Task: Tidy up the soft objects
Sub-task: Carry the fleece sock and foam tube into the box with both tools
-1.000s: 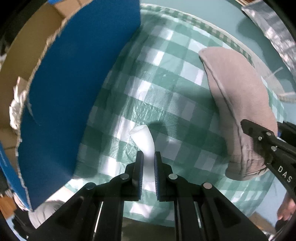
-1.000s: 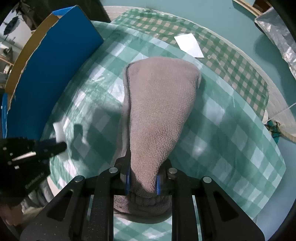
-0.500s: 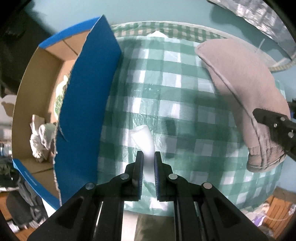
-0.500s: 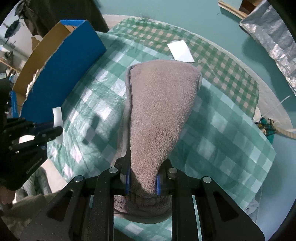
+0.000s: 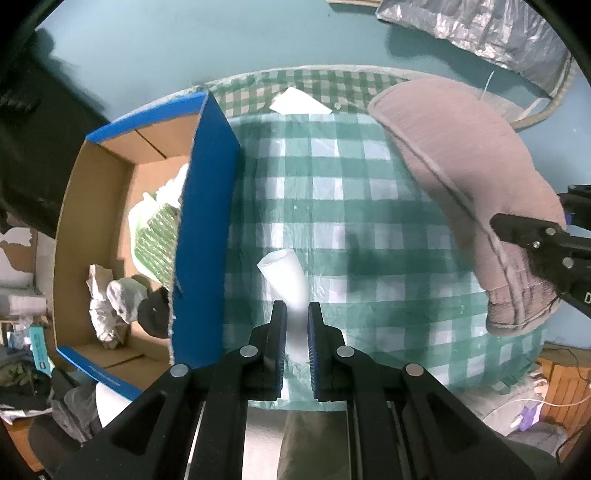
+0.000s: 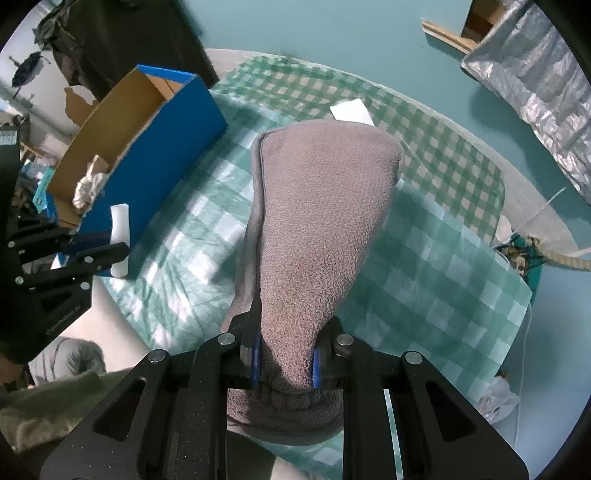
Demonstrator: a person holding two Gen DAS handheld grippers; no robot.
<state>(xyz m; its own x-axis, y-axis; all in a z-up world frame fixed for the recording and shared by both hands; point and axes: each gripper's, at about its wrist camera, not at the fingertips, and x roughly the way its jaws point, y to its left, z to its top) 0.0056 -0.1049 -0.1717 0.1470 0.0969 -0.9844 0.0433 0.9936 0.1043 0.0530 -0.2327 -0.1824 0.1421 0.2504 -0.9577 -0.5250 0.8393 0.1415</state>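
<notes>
Beside the checked cloth [image 5: 369, 192] stands a blue box [image 5: 207, 221] holding crumpled paper [image 5: 110, 302].

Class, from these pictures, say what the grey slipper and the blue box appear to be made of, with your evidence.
Grey slipper: looks like fleece, matt, with a nubbly pile and a stitched edge seam. Blue box: cardboard, seemingly; brown inside, blue printed outside, ragged torn edge.

Upper right of your frame a crinkled silver foil sheet [image 5: 491, 22], green checked cloth [image 5: 369, 206] over the tabletop, white paper slip [image 5: 299, 101] at its far edge

Both wrist cameras look steeply down, seemingly from well above; both show the checked cloth [image 5: 332, 192] and blue box [image 6: 147, 122]
</notes>
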